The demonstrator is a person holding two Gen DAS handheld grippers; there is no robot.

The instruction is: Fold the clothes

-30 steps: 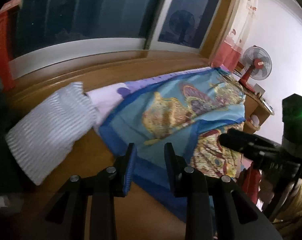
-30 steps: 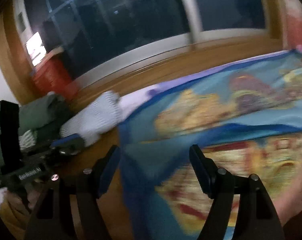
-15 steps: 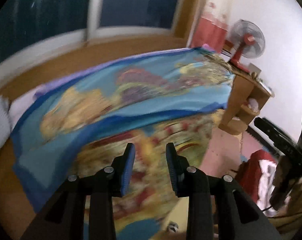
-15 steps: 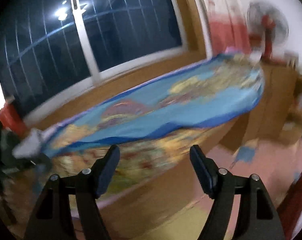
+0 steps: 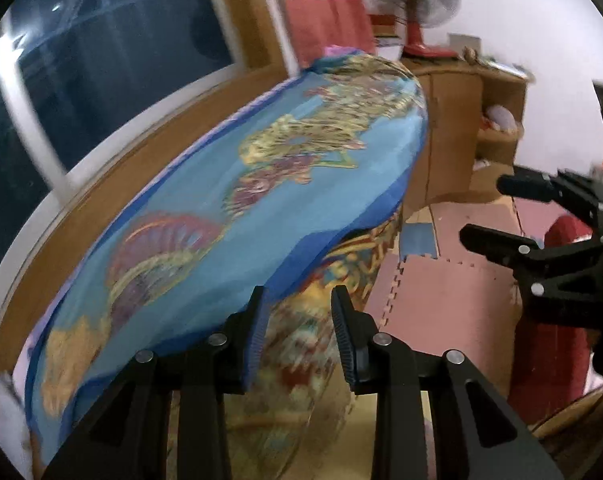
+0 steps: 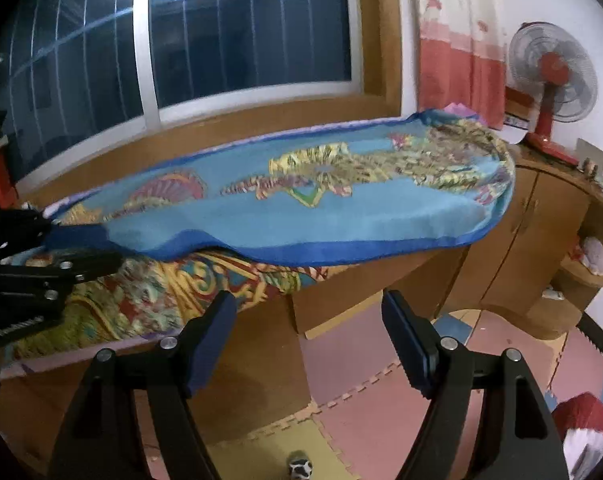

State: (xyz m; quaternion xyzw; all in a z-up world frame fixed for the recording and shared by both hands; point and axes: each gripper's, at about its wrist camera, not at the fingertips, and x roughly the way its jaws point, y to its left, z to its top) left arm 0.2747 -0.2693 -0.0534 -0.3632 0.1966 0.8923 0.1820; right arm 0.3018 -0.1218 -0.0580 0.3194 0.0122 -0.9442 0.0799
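On the wooden ledge under the dark window lies the blue patterned cloth, spread long along the ledge. Its near side is doubled over: a light-blue layer with a dark-blue border sits on top, and a red-and-gold patterned layer hangs off the front edge below it.

Your left gripper is partly open, nothing pinched between the pads. In the left wrist view the dark-blue border runs just beyond the left pad, and the hanging patterned layer shows through the gap. Contact with the cloth: can't tell, that part is blurred.

Your right gripper is wide open and empty. It sits out past the front edge of the ledge, over the foam floor mats, apart from the cloth.

Each gripper shows in the other's view: the right one at the right edge of the left view, the left one at the left edge of the right view, close to the cloth's near-left corner.

A red fan stands on the wooden cabinet at the far right end, a red-and-white curtain behind it.
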